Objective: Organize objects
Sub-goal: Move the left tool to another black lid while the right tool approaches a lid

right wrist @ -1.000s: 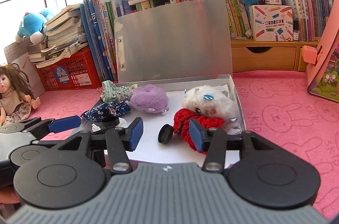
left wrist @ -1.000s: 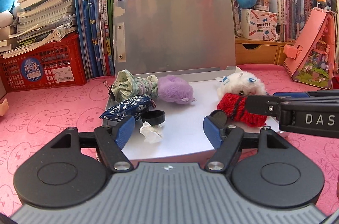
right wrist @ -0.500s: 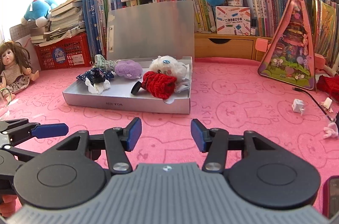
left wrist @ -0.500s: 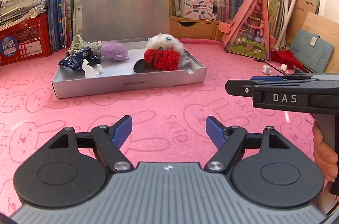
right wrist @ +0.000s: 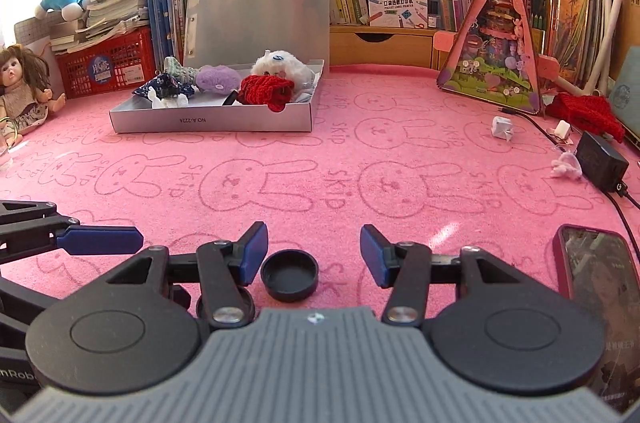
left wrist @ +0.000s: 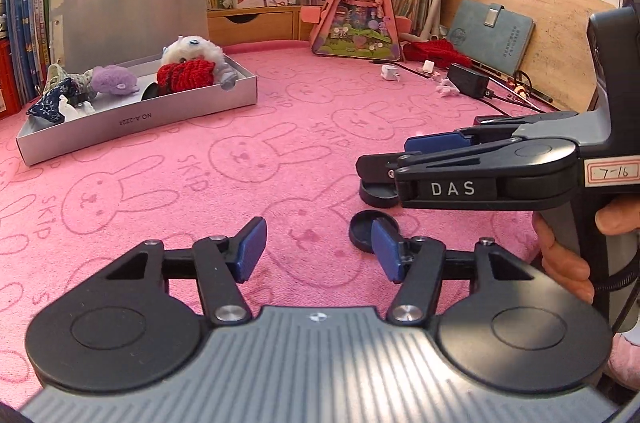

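A silver box (left wrist: 136, 121) with its lid up stands far back on the pink mat; it also shows in the right wrist view (right wrist: 212, 122). It holds a white plush (right wrist: 280, 63), a red knit piece (right wrist: 266, 91), a purple plush (right wrist: 218, 79) and patterned pouches. Two small black round caps lie on the mat close to me: one (right wrist: 289, 274) between my right gripper's fingers, one (left wrist: 362, 231) by my left gripper's right finger. My left gripper (left wrist: 320, 249) is open and empty. My right gripper (right wrist: 314, 255) is open around the cap without touching it; in the left wrist view it (left wrist: 384, 163) sits over a cap.
A phone (right wrist: 596, 271) lies at the near right. A black charger (right wrist: 600, 161) with cable, small white bits and a red knit item (right wrist: 584, 111) lie at the right. A pink triangular toy house (right wrist: 500, 51), bookshelves and a doll (right wrist: 22, 83) line the back.
Both grippers have pulled back from the box and swung right and down to the near mat, where two black caps now lie at the fingertips. Both stay open.
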`<act>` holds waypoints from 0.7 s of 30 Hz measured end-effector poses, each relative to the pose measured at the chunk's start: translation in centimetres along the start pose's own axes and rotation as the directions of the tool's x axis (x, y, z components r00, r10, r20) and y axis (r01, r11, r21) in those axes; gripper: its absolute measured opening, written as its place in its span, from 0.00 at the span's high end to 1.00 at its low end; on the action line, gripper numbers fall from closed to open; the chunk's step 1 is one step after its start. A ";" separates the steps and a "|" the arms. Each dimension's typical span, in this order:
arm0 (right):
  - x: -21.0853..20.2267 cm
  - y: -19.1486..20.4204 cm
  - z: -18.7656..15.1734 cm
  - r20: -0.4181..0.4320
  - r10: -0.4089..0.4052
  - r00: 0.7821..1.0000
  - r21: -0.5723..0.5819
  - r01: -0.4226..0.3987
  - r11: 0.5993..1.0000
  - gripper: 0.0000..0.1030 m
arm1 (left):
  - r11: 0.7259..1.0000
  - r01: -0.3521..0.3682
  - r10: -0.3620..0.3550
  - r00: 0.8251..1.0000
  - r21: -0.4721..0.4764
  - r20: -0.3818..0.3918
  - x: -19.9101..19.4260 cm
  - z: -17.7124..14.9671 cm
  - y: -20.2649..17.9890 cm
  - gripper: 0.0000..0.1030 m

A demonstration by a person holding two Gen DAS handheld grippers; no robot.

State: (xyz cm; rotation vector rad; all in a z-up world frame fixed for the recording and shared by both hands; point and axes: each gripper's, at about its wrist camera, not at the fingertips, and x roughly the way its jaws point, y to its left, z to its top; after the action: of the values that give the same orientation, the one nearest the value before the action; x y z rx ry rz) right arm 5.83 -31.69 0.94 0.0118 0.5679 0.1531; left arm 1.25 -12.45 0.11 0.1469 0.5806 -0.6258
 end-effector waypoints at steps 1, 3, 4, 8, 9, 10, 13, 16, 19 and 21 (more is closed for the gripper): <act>-0.1 0.0 -0.3 0.000 0.001 1.000 -0.002 -0.001 1.000 0.40 | 1.000 0.010 -0.010 1.000 0.007 -0.004 0.1 -0.1 -0.3 0.39; -0.1 0.0 -0.7 -0.005 0.010 1.000 -0.003 -0.010 1.000 0.49 | 1.000 0.019 -0.019 1.000 0.018 -0.013 0.4 -0.2 -0.7 0.41; -0.1 -0.1 -0.9 -0.010 0.018 1.000 -0.001 -0.018 1.000 0.50 | 1.000 0.021 -0.020 1.000 0.023 -0.020 0.6 -0.2 -0.8 0.43; -0.1 -0.2 -1.2 -0.012 0.042 0.999 0.007 -0.042 0.999 0.52 | 0.999 0.019 -0.018 0.999 0.037 -0.026 1.4 -0.3 -1.1 0.44; -0.1 -0.2 -1.2 -0.010 0.048 0.999 0.010 -0.048 0.999 0.53 | 0.999 0.020 -0.019 1.000 0.038 -0.025 1.5 -0.2 -1.2 0.47; -0.1 -0.3 -1.2 -0.008 0.053 0.999 0.014 -0.053 0.998 0.54 | 0.999 0.025 -0.024 0.999 0.035 -0.025 1.6 -0.1 -1.1 0.53; -0.1 -0.4 -1.2 -0.004 0.060 0.998 0.023 -0.060 0.998 0.57 | 0.998 0.043 -0.042 0.999 0.034 -0.028 1.7 0.1 -1.2 0.67; -0.1 -0.6 -1.2 -0.002 0.058 0.998 0.039 -0.058 0.998 0.57 | 0.999 0.043 -0.042 0.999 0.029 -0.028 1.8 0.2 -1.1 0.70; -0.2 -0.9 -1.1 0.001 0.046 0.999 0.046 -0.046 0.998 0.55 | 1.000 0.002 -0.002 1.000 0.009 -0.024 1.8 0.3 -0.5 0.70; -0.3 -1.0 -1.2 -0.003 0.045 0.999 0.047 -0.045 0.998 0.54 | 0.999 -0.031 0.031 0.999 -0.007 -0.024 1.8 0.5 0.2 0.70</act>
State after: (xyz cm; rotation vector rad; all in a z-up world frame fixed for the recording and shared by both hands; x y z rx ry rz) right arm 5.12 -32.74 0.07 0.0705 0.5752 0.1839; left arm 2.75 -13.37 -0.52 0.1557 0.6024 -0.5927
